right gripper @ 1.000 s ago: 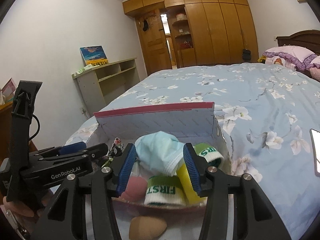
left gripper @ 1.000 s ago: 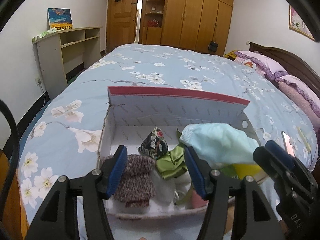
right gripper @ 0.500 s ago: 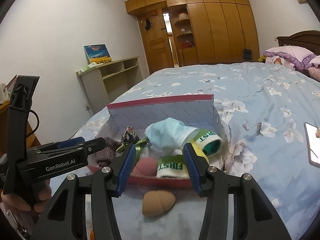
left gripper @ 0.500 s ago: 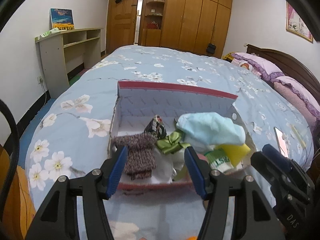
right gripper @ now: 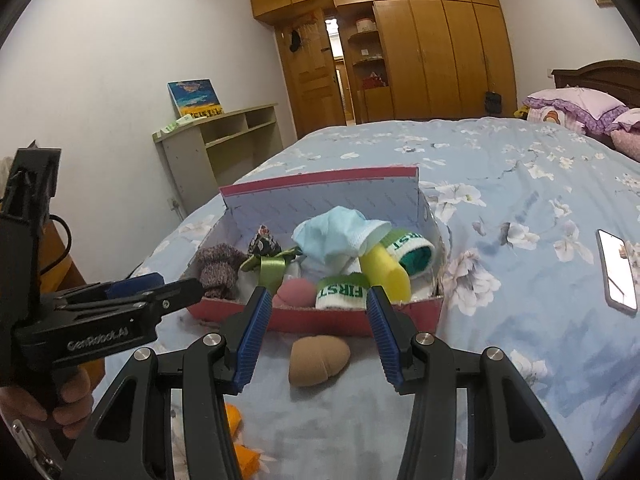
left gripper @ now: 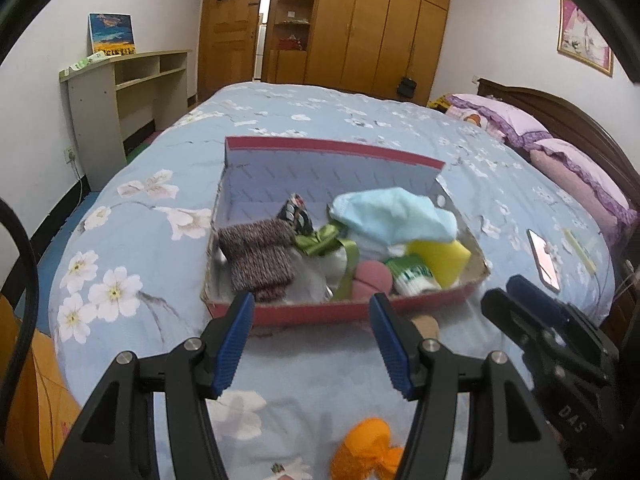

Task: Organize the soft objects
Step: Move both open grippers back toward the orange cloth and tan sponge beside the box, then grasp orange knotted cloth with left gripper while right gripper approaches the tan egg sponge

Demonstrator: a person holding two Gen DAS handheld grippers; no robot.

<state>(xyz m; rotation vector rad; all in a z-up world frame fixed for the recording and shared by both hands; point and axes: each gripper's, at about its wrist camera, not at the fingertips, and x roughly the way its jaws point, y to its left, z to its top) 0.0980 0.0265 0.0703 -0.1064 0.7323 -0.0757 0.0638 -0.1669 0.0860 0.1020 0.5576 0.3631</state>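
We work over a flowered bed (right gripper: 520,184), and on it stands a red box (right gripper: 320,320) with its lid propped up behind. The box already holds most of the soft things: a knitted sock (left gripper: 258,256) at the left, a blue cloth (left gripper: 394,216) heaped at the back, a yellow sponge (left gripper: 440,256), a green ribbon (right gripper: 272,266), a pink puff (right gripper: 294,294) and rolled bands with green lettering (right gripper: 340,294).

Two things lie outside the box. A tan puff (right gripper: 318,358) rests on the bed just in front of the box's near wall, and an orange piece (left gripper: 368,444) lies nearer to us, low in the left view.

Our right gripper (right gripper: 316,336) is spread wide and empty, and the tan puff sits almost between its fingers. Our left gripper (left gripper: 312,344) is also spread and empty, hovering before the box.

We judge the tan puff to be the next pick. To do it well, we lower the right gripper until the fingers straddle the puff at its middle, close gently since it will squash, then lift clear of the box wall before we set it among the others.
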